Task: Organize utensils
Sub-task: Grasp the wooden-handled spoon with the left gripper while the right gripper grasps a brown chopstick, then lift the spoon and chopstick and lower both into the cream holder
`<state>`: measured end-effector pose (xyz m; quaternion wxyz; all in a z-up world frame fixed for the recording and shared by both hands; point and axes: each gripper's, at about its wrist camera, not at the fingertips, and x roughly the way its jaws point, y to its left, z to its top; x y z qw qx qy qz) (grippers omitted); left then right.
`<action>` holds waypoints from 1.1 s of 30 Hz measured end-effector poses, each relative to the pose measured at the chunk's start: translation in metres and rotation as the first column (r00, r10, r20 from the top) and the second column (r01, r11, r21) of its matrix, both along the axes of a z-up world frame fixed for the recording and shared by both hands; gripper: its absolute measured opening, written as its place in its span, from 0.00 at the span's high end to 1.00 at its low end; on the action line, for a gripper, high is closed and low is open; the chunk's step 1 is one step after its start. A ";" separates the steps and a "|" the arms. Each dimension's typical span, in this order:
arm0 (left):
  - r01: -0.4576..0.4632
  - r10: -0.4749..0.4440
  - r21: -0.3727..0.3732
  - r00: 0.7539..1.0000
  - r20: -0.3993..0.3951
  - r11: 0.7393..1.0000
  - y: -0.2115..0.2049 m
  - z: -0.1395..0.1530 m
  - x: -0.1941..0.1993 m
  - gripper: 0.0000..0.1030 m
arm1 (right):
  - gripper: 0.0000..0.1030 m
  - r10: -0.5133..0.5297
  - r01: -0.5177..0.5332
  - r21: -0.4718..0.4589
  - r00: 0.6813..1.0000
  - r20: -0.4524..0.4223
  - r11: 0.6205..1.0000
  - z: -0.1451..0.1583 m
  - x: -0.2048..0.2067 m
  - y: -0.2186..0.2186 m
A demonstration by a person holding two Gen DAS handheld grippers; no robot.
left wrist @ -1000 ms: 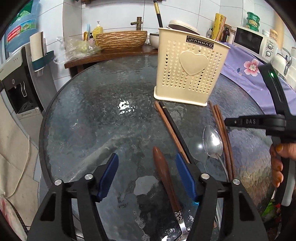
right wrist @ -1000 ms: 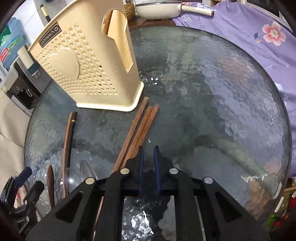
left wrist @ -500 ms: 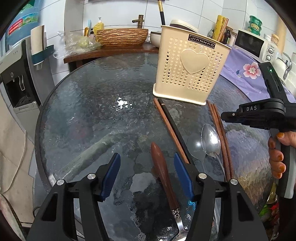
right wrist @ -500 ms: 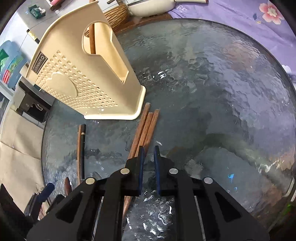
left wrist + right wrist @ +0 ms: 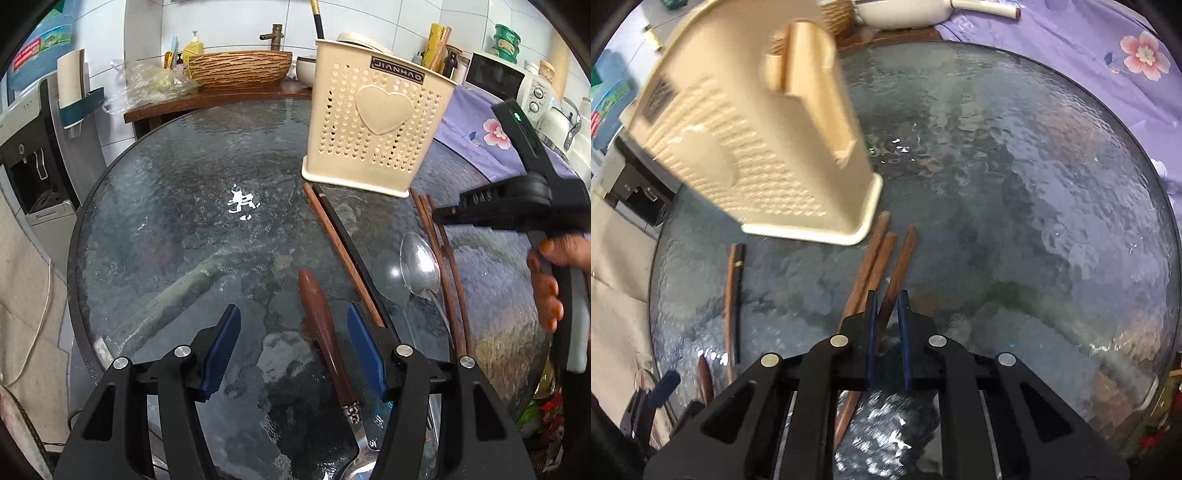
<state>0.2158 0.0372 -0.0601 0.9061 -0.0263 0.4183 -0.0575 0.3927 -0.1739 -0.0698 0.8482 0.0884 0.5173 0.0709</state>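
A cream perforated utensil holder (image 5: pixel 376 122) (image 5: pixel 757 147) stands at the back of the round glass table (image 5: pixel 184 184). My left gripper (image 5: pixel 291 347) is open, and a wooden-handled utensil (image 5: pixel 321 325) lies between its pads without touching them. Beside it lie a brown and a black chopstick (image 5: pixel 340 243), a metal spoon (image 5: pixel 421 266) and three brown chopsticks (image 5: pixel 443 266) (image 5: pixel 875 266). My right gripper (image 5: pixel 887 325) is shut low over those three chopsticks. The rightmost one runs in under its narrow gap, and I cannot tell whether it is touched.
A person's hand (image 5: pixel 554 280) holds the right gripper at the table's right edge. A purple floral cloth (image 5: pixel 1089 55) lies behind the table. A wooden counter with a woven bowl (image 5: pixel 240 70) and a water dispenser (image 5: pixel 33 155) stand at the back left.
The right gripper has moved closer along the three chopsticks towards the holder, and its view is now blurred. The rightmost chopstick's tip stands slightly apart from the other two. The left gripper stays put.
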 end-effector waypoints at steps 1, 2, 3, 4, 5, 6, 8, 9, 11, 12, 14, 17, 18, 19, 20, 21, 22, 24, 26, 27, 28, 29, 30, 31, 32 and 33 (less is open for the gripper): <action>0.003 -0.003 0.003 1.000 -0.005 1.000 -0.001 -0.001 0.000 0.43 | 0.89 -0.009 0.009 -0.004 1.000 -0.006 1.000 0.001 0.004 0.000; 0.004 -0.004 0.005 1.000 -0.009 1.000 -0.002 -0.003 0.000 0.43 | 0.89 -0.005 0.005 -0.004 1.000 -0.009 1.000 0.003 0.007 -0.002; 0.005 -0.005 0.005 1.000 -0.010 1.000 -0.003 -0.003 0.000 0.45 | 0.89 0.002 -0.002 -0.009 1.000 -0.007 1.000 0.003 0.009 -0.001; 0.006 -0.005 0.008 1.000 -0.011 1.000 -0.004 -0.003 0.001 0.46 | 0.89 0.011 -0.011 -0.023 1.000 0.000 1.000 0.004 0.010 0.002; 0.006 -0.006 0.012 1.000 -0.012 1.000 -0.005 -0.003 0.003 0.49 | 0.89 0.014 -0.014 -0.032 1.000 0.005 0.999 0.004 0.012 0.004; 0.007 -0.007 0.017 1.000 -0.015 1.000 -0.006 -0.004 0.006 0.51 | 0.89 0.016 -0.016 -0.040 1.000 0.008 0.999 0.004 0.013 0.005; 0.008 -0.007 0.028 1.000 -0.029 1.000 -0.009 -0.006 0.010 0.54 | 0.89 0.017 -0.017 -0.045 1.000 0.007 0.999 0.005 0.016 0.009; 0.010 -0.009 0.033 0.999 -0.035 0.999 -0.011 -0.007 0.012 0.56 | 0.89 0.015 -0.015 -0.044 1.000 0.005 0.999 0.005 0.015 0.010; 0.016 -0.015 0.049 0.999 -0.035 0.999 -0.015 -0.008 0.014 0.59 | 0.89 0.019 -0.019 -0.047 1.000 0.004 0.999 0.005 0.016 0.010; 0.019 -0.017 0.053 0.999 -0.036 0.998 -0.017 -0.008 0.016 0.60 | 0.89 0.019 -0.019 -0.047 1.000 0.004 0.999 0.005 0.016 0.011; 0.017 -0.015 0.048 0.999 -0.039 0.999 -0.018 -0.008 0.020 0.62 | 0.89 0.019 -0.019 -0.050 1.000 0.006 0.999 0.005 0.016 0.013; 0.011 -0.010 0.040 0.999 -0.040 0.999 -0.019 -0.007 0.025 0.73 | 0.89 0.018 -0.017 -0.058 1.000 0.014 0.998 0.004 0.017 0.015; 0.010 -0.009 0.039 0.999 -0.041 0.999 -0.019 -0.006 0.026 0.75 | 0.89 0.017 -0.016 -0.058 1.000 0.018 0.998 0.004 0.015 0.015; 0.010 -0.009 0.037 0.999 -0.041 0.999 -0.020 -0.006 0.026 0.80 | 0.89 0.018 -0.017 -0.058 1.000 0.025 0.998 0.004 0.013 0.015; 0.011 -0.010 0.030 0.999 -0.041 0.999 -0.021 -0.006 0.027 0.83 | 0.89 0.017 -0.015 -0.055 0.999 0.029 0.998 0.004 0.009 0.016; 0.012 -0.011 0.025 0.999 -0.041 1.000 -0.021 -0.007 0.028 0.84 | 0.90 0.011 -0.010 -0.045 0.999 0.033 0.999 0.004 0.009 0.015; 0.013 -0.013 0.018 0.999 -0.041 1.000 -0.022 -0.007 0.028 0.84 | 0.90 0.008 -0.007 -0.038 0.999 0.036 0.999 0.004 0.009 0.013; 0.017 -0.016 0.014 0.999 -0.041 1.000 -0.025 -0.007 0.029 0.85 | 0.92 0.001 0.000 -0.029 0.999 0.042 1.000 0.002 0.008 0.008; 0.018 -0.018 0.000 0.999 -0.043 1.000 -0.025 -0.007 0.031 0.85 | 0.93 -0.007 0.008 -0.021 0.999 0.046 1.000 0.002 0.008 0.006; 0.017 -0.018 -0.002 0.999 -0.043 1.000 -0.025 -0.007 0.032 0.85 | 0.93 -0.006 0.007 -0.020 0.999 0.049 1.000 0.002 0.008 0.004; 0.019 -0.019 0.001 0.999 -0.043 1.000 -0.026 -0.007 0.033 0.85 | 0.93 -0.004 0.005 -0.021 0.999 0.053 1.000 0.002 0.008 0.004; 0.020 -0.020 0.000 0.999 -0.044 1.000 -0.027 -0.007 0.033 0.85 | 0.93 -0.004 0.005 -0.018 0.998 0.056 1.000 0.002 0.007 0.003; 0.023 -0.023 0.002 0.999 -0.047 1.000 -0.027 -0.007 0.035 0.85 | 0.93 -0.004 0.005 -0.016 0.998 0.059 1.000 0.002 0.007 0.002; 0.026 -0.026 0.005 0.998 -0.050 1.000 -0.029 -0.007 0.035 0.85 | 0.93 -0.002 0.003 -0.015 0.998 0.060 1.000 0.000 0.008 0.000; 0.034 -0.033 0.008 0.998 -0.052 0.999 -0.030 -0.006 0.036 0.85 | 0.93 -0.002 0.003 -0.011 0.998 0.061 1.000 0.000 0.008 -0.001; 0.040 -0.039 0.009 0.998 -0.050 0.999 -0.030 -0.004 0.037 0.85 | 0.93 -0.002 0.003 -0.003 0.998 0.065 1.000 0.001 0.007 -0.002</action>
